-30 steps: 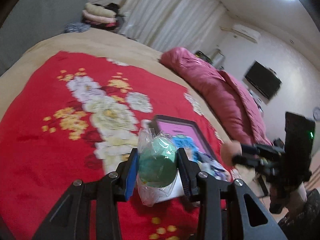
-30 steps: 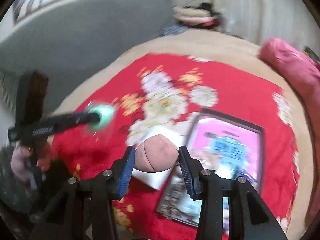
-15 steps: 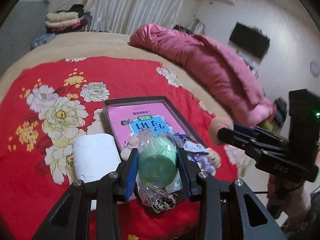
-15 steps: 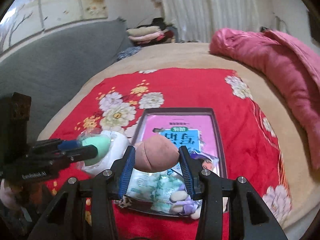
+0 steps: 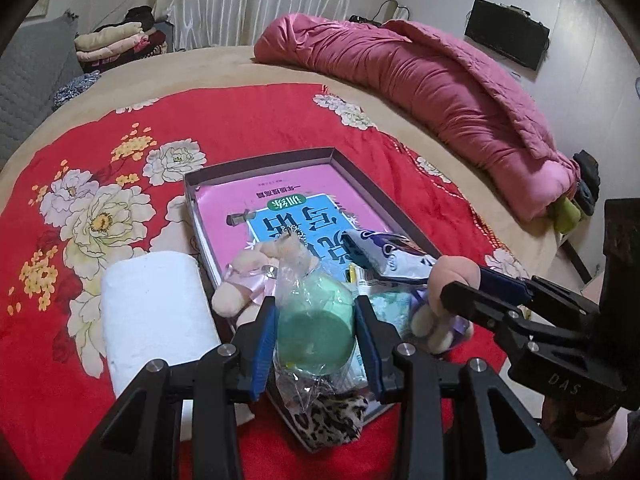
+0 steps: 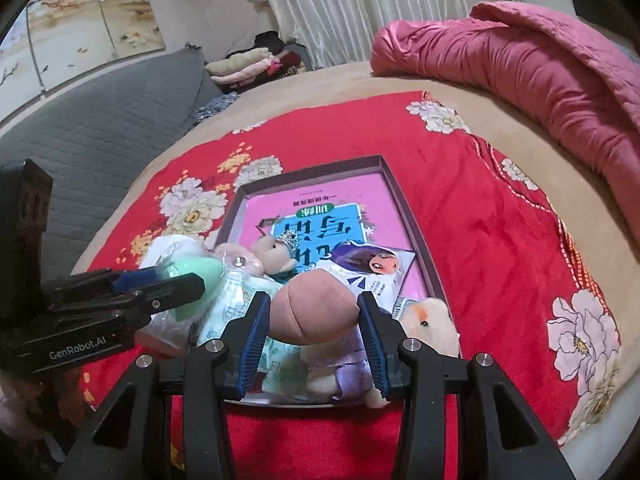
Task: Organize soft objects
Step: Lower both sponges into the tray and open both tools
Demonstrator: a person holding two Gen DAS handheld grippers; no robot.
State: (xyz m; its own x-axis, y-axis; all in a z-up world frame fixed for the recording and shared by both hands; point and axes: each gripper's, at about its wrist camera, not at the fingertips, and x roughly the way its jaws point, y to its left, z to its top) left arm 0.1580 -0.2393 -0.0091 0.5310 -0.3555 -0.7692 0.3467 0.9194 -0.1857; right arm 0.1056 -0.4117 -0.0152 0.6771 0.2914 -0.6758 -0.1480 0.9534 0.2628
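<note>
Only left wrist view shows leopard-print cloth (image 5: pixel 328 420) by tray (image 5: pixel 260 168).

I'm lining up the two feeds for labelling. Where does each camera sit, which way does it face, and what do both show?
Left wrist: on the left gripper, facing down over the tray; its fingers clamp a bagged green sponge; right gripper at right.
Right wrist: on the right gripper, facing the same tray; fingers clamp a tan sponge; left gripper at left.
Shared: tray, book, red blanket, pink quilt.
</note>
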